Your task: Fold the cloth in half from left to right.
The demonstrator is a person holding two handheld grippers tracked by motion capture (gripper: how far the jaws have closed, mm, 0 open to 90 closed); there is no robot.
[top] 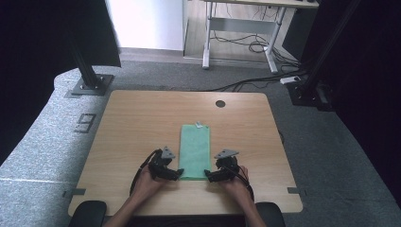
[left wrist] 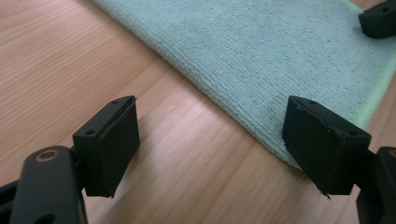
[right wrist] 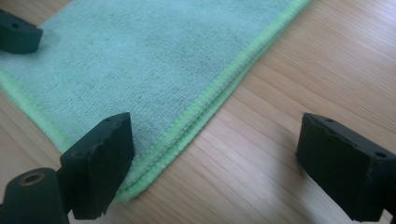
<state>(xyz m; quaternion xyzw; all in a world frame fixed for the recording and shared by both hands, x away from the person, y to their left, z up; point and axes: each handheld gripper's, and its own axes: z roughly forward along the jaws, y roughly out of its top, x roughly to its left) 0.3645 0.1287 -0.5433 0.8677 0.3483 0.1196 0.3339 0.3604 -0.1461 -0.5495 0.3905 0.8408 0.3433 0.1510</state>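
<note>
Green towel (top: 195,151) lay folded into a long strip on the table (top: 132,123), roughly mid-table, long axis running away from the person; small white tag (top: 199,125) at the far end.

Both grippers sat at the towel's near end, one per corner. L gripper (top: 178,173) was at the near-left corner, tips just at the towel's edge. R gripper (top: 207,176) was at the near-right corner, same way, approx level w/ the left.

In the left gripper view, L gripper (left wrist: 212,140) had its jaws spread wide, nothing pinched. Towel (left wrist: 261,60) corner lay beside the right-hand jaw, which overlapped the towel edge; the other jaw was over bare wood. Whether that jaw touched the cloth: can't tell. R gripper's tip showed at the far corner (left wrist: 379,18).

In the right gripper view, R gripper (right wrist: 215,158) was also spread, no grip. Towel (right wrist: 140,60) corner w/ its bright green hem lay between the jaws, nearer the left-hand one, which sat over the cloth; the other jaw was over wood, well clear of the hem. L gripper's tip showed at top left (right wrist: 18,32).
</note>
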